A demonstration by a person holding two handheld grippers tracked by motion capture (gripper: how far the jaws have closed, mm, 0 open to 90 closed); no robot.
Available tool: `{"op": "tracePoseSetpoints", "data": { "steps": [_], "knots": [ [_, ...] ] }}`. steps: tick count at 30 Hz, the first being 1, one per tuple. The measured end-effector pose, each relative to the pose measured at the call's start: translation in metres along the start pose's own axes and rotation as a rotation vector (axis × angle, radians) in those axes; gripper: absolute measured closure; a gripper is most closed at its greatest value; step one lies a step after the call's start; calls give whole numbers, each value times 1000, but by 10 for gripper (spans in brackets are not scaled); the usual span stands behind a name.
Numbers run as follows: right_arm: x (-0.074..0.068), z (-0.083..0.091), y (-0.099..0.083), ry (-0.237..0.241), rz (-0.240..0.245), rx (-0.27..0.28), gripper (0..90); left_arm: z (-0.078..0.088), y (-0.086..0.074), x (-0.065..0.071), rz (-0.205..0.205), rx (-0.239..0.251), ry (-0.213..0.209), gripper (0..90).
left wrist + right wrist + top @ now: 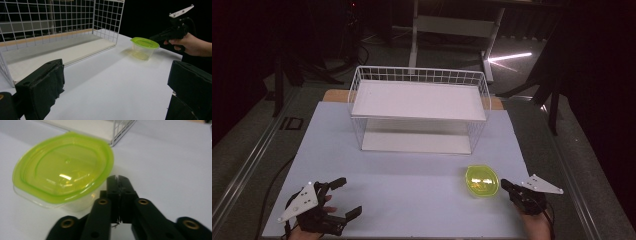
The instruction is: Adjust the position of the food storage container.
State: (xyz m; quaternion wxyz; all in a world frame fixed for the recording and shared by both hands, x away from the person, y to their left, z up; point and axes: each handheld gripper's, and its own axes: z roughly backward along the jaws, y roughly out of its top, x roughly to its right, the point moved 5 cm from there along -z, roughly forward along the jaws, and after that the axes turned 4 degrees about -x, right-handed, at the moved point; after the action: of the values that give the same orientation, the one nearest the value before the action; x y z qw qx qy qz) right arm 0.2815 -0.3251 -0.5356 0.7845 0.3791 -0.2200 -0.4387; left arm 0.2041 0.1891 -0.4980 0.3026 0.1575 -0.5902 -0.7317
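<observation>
One lidded tub (62, 172) beside closed right gripper (119, 178).

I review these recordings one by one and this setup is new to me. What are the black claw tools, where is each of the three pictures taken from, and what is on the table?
There is no robot here: a person holds a two-jaw gripper in each hand. The high view looks down on the white table from above the person's side. In it, the left gripper has its jaws spread open, and the right gripper has its jaws pressed together, holding nothing. The other two pictures come from cameras riding on each gripper, looking along its black jaws. On the table stand a white wire rack with two flat shelves and a clear plastic container with a green lid on it. The right gripper's tips sit right beside the container; contact is unclear.
</observation>
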Motion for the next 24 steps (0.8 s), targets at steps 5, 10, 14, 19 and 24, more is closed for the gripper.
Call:
{"op": "tracePoseSetpoints", "data": {
  "steps": [5,10,14,19,24],
  "knots": [
    [-7,-12,-11,31,-2,-66,900,0,0,0,-1,0,1,17],
    [-12,-17,-13,52,11,-87,900,-1,-1,0,2,-5,1,17],
    [-19,-20,-12,90,13,-94,900,-1,-1,0,-2,-6,1,18],
    [-28,-25,-11,124,24,-104,900,-1,-1,0,-3,-8,-1,18],
    [-44,-34,-7,180,65,-122,900,-2,-1,1,-4,-8,-1,17]
  ]
}}
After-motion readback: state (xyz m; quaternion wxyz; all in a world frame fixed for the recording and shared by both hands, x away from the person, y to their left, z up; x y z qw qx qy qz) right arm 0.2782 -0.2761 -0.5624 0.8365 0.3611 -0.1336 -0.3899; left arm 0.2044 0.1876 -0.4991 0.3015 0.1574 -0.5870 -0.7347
